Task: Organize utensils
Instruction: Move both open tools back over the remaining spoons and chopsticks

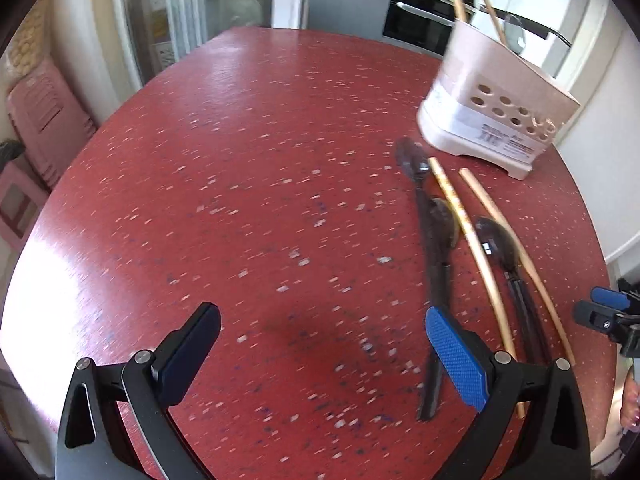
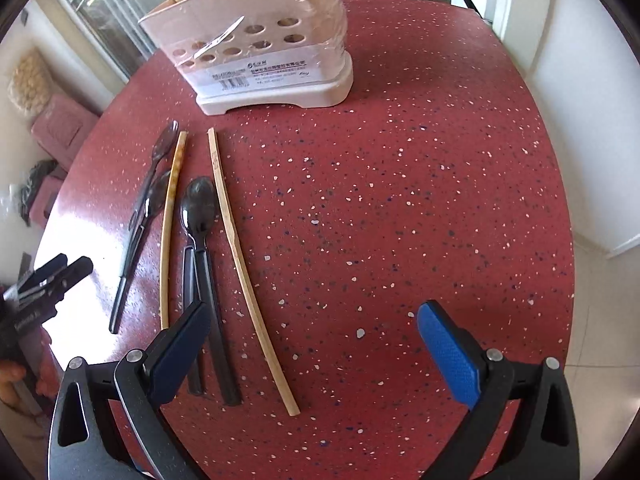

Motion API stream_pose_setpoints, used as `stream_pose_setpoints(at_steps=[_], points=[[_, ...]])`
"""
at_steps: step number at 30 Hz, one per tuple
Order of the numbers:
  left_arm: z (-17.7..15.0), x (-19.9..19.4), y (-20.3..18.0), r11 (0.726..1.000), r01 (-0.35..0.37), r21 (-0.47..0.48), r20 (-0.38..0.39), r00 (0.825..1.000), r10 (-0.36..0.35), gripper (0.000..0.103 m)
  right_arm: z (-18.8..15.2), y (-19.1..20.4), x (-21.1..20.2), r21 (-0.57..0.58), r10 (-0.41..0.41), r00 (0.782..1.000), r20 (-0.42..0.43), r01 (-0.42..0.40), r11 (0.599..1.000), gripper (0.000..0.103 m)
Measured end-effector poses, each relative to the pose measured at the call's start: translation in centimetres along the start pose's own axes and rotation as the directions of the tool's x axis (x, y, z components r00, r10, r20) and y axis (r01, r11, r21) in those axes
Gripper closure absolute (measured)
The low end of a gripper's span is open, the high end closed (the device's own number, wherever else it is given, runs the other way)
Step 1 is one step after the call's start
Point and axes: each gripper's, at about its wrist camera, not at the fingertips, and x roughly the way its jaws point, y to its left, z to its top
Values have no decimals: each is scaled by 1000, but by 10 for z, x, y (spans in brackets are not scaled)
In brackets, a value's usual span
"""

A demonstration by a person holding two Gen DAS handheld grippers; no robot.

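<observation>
On the red speckled table (image 2: 400, 200), black spoons (image 2: 199, 208) and wooden chopsticks (image 2: 240, 256) lie side by side in front of the beige utensil holder (image 2: 256, 52), which already has a few utensils standing in it. The right gripper (image 2: 312, 344) hovers spread wide and empty, the utensils' near ends by its left finger. The left gripper (image 1: 322, 344), likewise wide apart and empty, has them just beyond its right finger (image 1: 456, 360).

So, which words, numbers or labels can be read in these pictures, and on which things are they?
No text can be read for certain.
White label on the beige utensil holder: a barcode and printed lines, too small to read.
Marks on the patterned chopstick: blurred.
</observation>
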Motion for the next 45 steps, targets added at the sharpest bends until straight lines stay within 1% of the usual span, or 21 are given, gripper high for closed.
stream_pose_setpoints(at_steps=[3, 5, 6, 8, 10, 15, 17, 21, 24, 26, 28, 32, 34, 38, 41, 45], points=[[7, 5, -12, 999, 6, 32, -3, 1000, -6, 0, 7, 6, 3, -32, -13, 1000, -1, 13, 999, 1], [14, 8, -17, 999, 9, 43, -8, 1000, -9, 0, 15, 10, 5, -52, -25, 1000, -4, 24, 998, 6], [18, 10, -19, 999, 12, 43, -11, 1000, -11, 0, 18, 12, 5, -60, -28, 1000, -7, 28, 998, 10], [27, 14, -23, 999, 23, 40, -17, 1000, -23, 0, 27, 15, 7, -74, -27, 1000, -11, 26, 997, 13], [35, 16, -27, 998, 29, 48, -16, 999, -28, 0, 35, 20, 10, -98, -23, 1000, -19, 21, 995, 23], [45, 24, -35, 997, 11, 83, -29, 1000, -9, 0, 43, 35, 17, -160, -12, 999, -46, 4, 987, 32], [47, 26, -34, 997, 17, 80, -36, 999, -14, 0, 45, 42, 21, -190, -25, 998, -55, 14, 982, 34], [52, 33, -39, 995, 0, 96, -43, 999, 4, 0, 50, 51, 33, -217, -63, 995, -83, 44, 975, 47], [55, 42, -38, 995, -17, 95, -59, 998, 23, 0, 56, 54, 36, -220, -62, 995, -83, 42, 975, 50], [55, 47, -33, 998, -7, 70, -73, 997, 12, 0, 59, 57, 38, -227, -66, 994, -86, 45, 973, 53], [59, 46, -31, 998, -8, 61, -68, 998, 12, 0, 64, 62, 40, -236, -63, 993, -97, 38, 971, 55], [66, 49, -30, 999, -4, 54, -75, 997, 8, 0, 79, 75, 47, -262, -61, 991, -121, 28, 965, 56], [69, 51, -31, 998, -11, 59, -79, 997, 16, 0, 85, 82, 54, -269, -62, 988, -141, 22, 963, 58], [77, 55, -31, 996, -43, 74, -89, 995, 50, 0, 97, 97, 61, -307, -105, 984, -146, 56, 950, 60], [81, 58, -33, 994, -56, 92, -99, 993, 65, 0, 104, 106, 65, -314, -116, 980, -161, 60, 948, 62], [89, 65, -35, 992, -53, 114, -109, 992, 65, 0, 108, 107, 63, -322, -123, 976, -179, 60, 945, 63]])
